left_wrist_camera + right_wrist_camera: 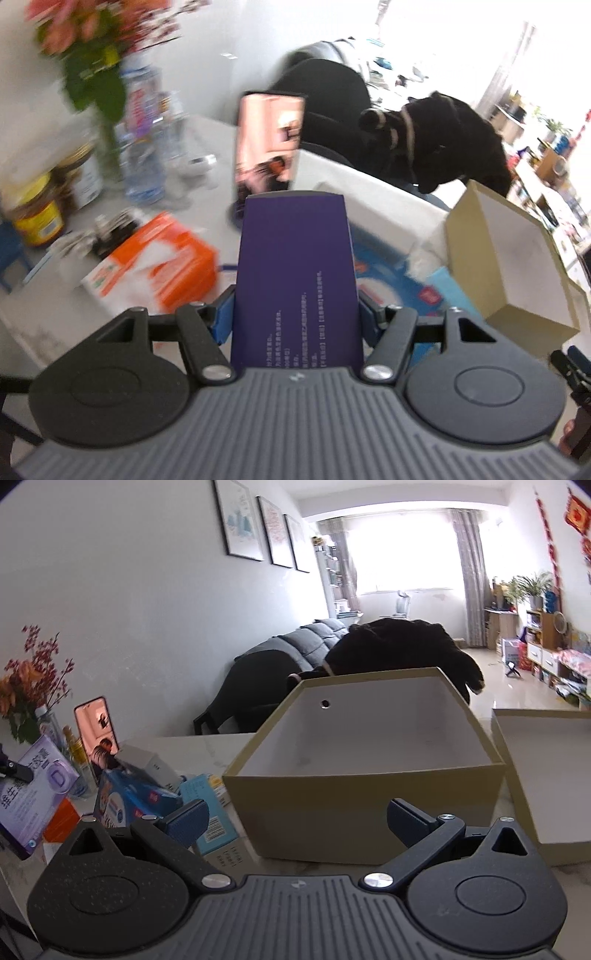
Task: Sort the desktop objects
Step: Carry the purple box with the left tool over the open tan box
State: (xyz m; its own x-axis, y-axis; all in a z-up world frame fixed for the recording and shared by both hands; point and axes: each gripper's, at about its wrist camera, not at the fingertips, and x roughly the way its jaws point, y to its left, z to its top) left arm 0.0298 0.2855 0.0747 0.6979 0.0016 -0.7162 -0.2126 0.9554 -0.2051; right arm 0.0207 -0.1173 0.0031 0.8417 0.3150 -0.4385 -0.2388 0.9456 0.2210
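Left gripper point(295, 314) pinched the purple carton point(295, 277) across its sides, lifted over the desk clutter. Right gripper point(295, 818) was spread, holding nothing, just before the open cardboard box point(364, 805). Advice: keep the pinch firm, carry the carton level over the orange box point(159, 262), clear the box's near wall, then release low inside.

Home, living rm. Grey sofa point(306, 642) by wall, black coat point(402, 646) thrown on its end. 3 framed pics point(264, 528) on wall above sofa. Big bright window w/ curtains point(469, 576) past sofa at far end. Shelves w/ toys, boxes + green plant point(532, 587) across floor from sofa. Red hanging decor point(576, 509) on that side wall. Near side of sofa: table point(207, 746) w/ flowers point(29, 679), jars, bottles.
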